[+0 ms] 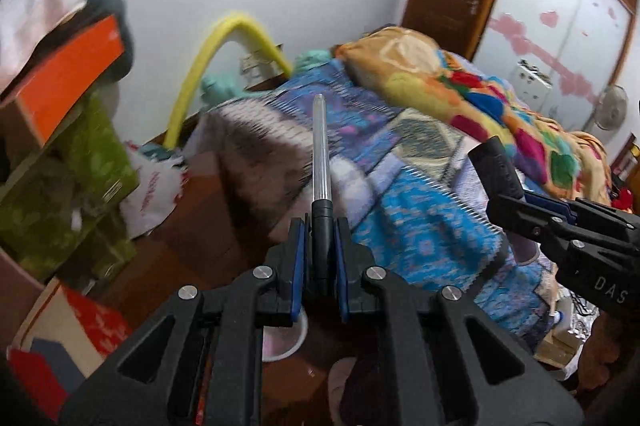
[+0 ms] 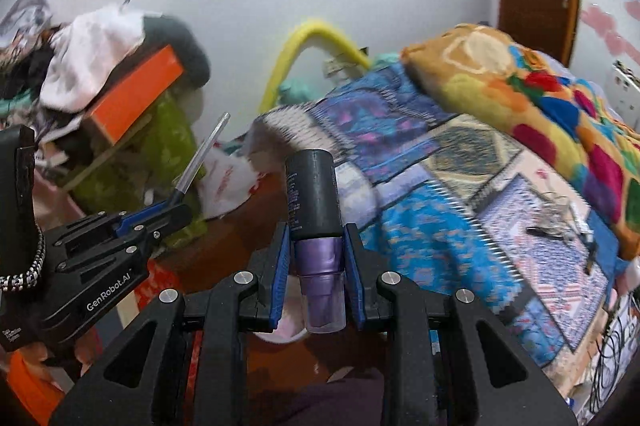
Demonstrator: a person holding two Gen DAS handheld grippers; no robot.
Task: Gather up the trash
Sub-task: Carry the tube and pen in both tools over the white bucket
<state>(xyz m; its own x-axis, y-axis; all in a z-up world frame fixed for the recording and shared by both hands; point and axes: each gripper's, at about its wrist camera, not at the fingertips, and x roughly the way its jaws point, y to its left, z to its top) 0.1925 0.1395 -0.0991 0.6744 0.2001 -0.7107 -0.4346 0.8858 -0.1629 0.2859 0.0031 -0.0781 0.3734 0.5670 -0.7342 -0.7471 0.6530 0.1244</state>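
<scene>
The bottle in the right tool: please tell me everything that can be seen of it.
The bottle is a slim cylinder with a matte black upper part bearing small pale print, a glossy purple band below it and a clear, plastic-looking end. It stands nearly upright in the right wrist view, clamped at the purple band between the blue pads of the right tool, held above the floor beside the bed.

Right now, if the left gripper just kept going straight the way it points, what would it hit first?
Most likely the bed. The left gripper, shut on a pen, points at the patterned bedspread's near corner. Blur makes depth uncertain.
</scene>
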